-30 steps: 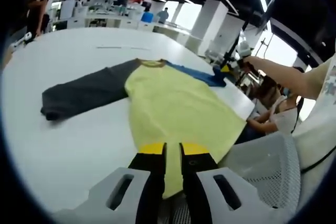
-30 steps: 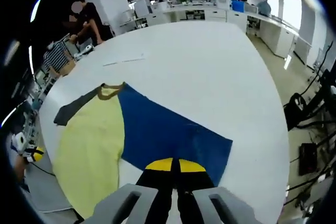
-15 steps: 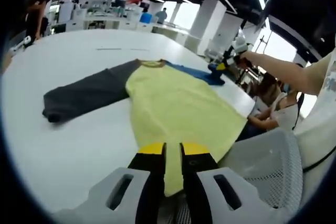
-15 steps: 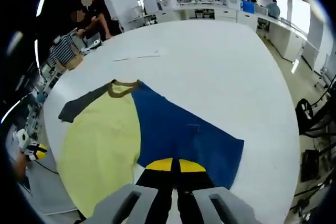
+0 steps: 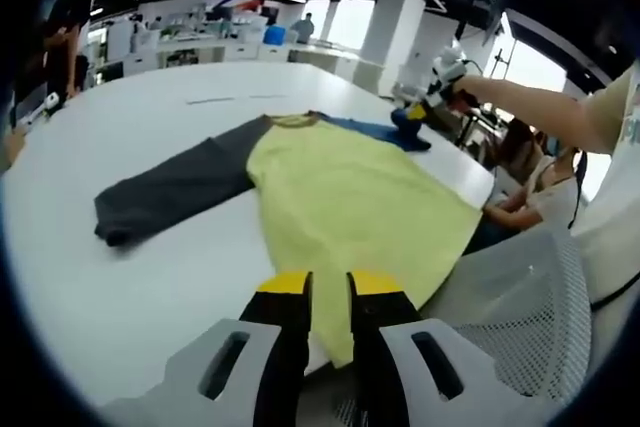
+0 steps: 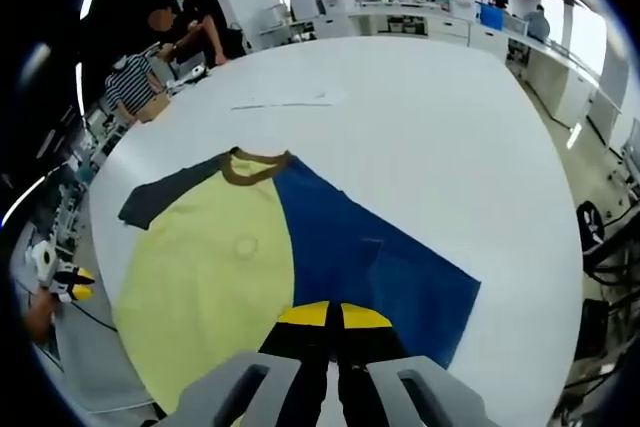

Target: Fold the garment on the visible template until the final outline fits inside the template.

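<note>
Across the middle of both views the garment (image 5: 350, 197) lies flat on the white table (image 5: 150, 277), with a yellow body, a gray sleeve (image 5: 175, 187) and a blue sleeve (image 6: 380, 267) spread wide. No fold looks done yet. At the bottom, the left gripper (image 5: 328, 287) pinches the yellow hem. The right gripper (image 6: 333, 317) pinches the blue sleeve.

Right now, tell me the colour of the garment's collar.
Brown on the collar, clearest in the right gripper view.
</note>
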The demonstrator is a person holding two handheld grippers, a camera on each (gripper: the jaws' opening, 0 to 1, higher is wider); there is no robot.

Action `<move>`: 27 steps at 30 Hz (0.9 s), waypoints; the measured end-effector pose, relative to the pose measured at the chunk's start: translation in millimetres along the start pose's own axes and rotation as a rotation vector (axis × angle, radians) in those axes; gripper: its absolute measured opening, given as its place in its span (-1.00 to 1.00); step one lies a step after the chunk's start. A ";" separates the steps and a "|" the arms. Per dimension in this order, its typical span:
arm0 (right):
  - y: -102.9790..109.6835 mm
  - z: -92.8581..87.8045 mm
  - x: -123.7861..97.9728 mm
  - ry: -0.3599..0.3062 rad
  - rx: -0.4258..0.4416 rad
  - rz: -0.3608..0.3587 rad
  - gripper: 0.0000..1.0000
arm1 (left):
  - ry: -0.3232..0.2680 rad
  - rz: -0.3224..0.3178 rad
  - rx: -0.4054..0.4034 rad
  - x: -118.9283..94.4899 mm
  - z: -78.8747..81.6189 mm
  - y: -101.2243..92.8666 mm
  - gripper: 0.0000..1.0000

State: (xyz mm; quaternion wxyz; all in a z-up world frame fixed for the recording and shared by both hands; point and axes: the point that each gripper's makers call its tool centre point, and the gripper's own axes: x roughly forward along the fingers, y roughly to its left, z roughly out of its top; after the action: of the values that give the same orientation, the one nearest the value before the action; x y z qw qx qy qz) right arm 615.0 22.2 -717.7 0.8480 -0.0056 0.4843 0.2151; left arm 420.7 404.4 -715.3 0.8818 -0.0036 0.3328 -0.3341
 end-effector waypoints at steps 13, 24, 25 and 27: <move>16.6 16.0 11.4 0.010 -0.032 0.031 -1.00 | 0.008 0.013 0.015 -0.7 -3.1 5.9 -0.75; 43.3 26.4 24.9 0.023 -0.070 0.071 -1.00 | 0.009 0.016 0.016 -0.7 -6.1 8.0 -0.73; 45.6 26.9 25.9 0.024 -0.072 0.074 -1.00 | 0.007 0.017 0.014 -0.9 -6.3 8.8 -0.73; 51.1 28.5 28.9 0.027 -0.079 0.080 -1.00 | 0.008 0.017 0.012 -1.0 -7.2 8.9 -0.73</move>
State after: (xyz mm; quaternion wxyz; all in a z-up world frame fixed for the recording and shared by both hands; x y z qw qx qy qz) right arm 632.1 85.2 -716.2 0.8313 -0.0225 0.4867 0.2677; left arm 421.1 413.4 -722.4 0.8832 0.0057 0.3345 -0.3287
